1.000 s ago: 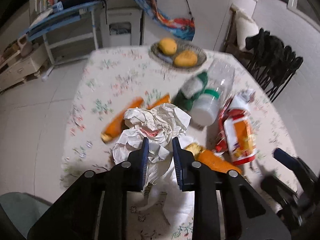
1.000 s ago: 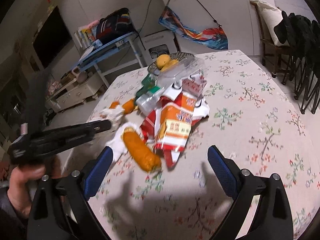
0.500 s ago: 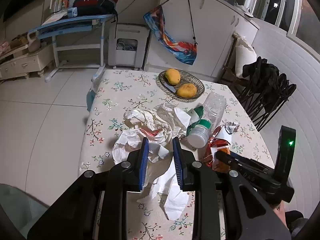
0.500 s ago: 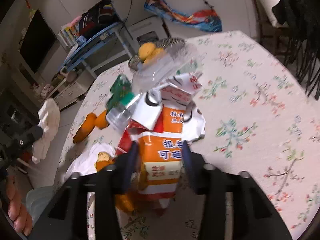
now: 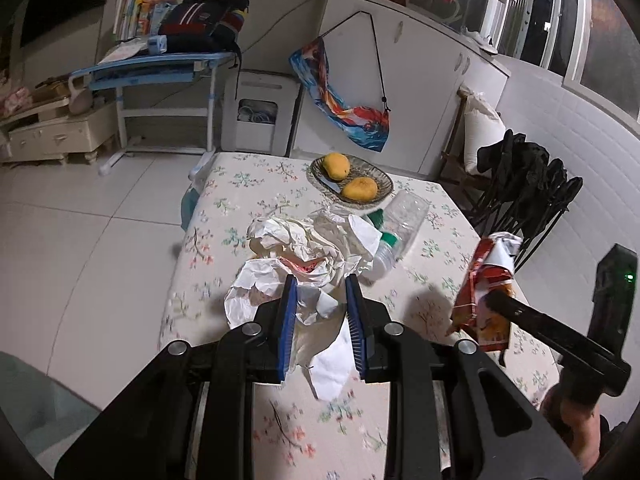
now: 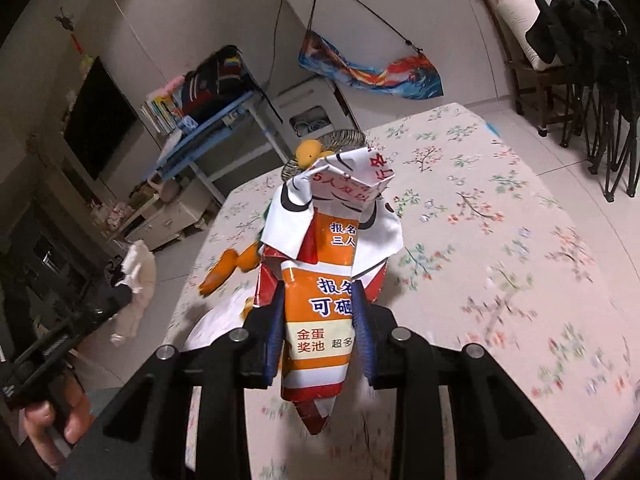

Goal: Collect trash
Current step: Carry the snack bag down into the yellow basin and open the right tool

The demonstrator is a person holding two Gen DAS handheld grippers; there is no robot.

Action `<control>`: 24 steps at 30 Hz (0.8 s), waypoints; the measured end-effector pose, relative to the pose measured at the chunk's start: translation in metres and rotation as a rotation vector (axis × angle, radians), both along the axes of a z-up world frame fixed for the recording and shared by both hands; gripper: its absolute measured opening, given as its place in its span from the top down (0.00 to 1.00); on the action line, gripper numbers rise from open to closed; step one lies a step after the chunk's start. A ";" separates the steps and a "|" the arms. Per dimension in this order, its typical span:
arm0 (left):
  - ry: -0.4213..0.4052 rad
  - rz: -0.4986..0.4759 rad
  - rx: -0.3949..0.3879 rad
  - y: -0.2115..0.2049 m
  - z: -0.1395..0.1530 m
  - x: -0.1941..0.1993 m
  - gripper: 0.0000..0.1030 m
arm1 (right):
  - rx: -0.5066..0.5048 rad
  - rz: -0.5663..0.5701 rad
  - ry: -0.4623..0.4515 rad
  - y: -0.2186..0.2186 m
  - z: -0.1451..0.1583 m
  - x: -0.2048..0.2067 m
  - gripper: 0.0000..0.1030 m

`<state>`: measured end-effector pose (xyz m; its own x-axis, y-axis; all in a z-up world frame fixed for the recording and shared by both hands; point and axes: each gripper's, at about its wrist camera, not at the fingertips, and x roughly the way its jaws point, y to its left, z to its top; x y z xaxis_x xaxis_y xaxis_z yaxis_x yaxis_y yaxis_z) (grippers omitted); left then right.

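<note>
One paper wad is clamped by the left gripper; one wrapper is pinched, raised, by the right gripper; two mangoes are seen.

Place: a home living-dining room
Evidence: floral-clothed table, fruit basket, book-laden desk, television are seen

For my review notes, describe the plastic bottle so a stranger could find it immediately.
On the floral-cloth table, look just in front of the woven fruit dish holding two mangoes. The clear crushed plastic bottle with a green label lies on its side there, beside the crumpled white paper wad. It is the only see-through item.
</note>
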<state>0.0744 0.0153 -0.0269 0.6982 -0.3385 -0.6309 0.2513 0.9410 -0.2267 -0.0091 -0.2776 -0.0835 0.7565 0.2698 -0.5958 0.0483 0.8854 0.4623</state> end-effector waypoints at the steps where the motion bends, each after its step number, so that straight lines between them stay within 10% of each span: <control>1: -0.001 0.002 -0.006 0.001 -0.001 -0.008 0.77 | -0.001 0.003 -0.004 0.001 0.002 -0.005 0.69; 24: -0.032 0.009 0.007 0.015 -0.011 -0.134 0.77 | -0.057 0.133 0.019 0.045 -0.011 -0.113 0.69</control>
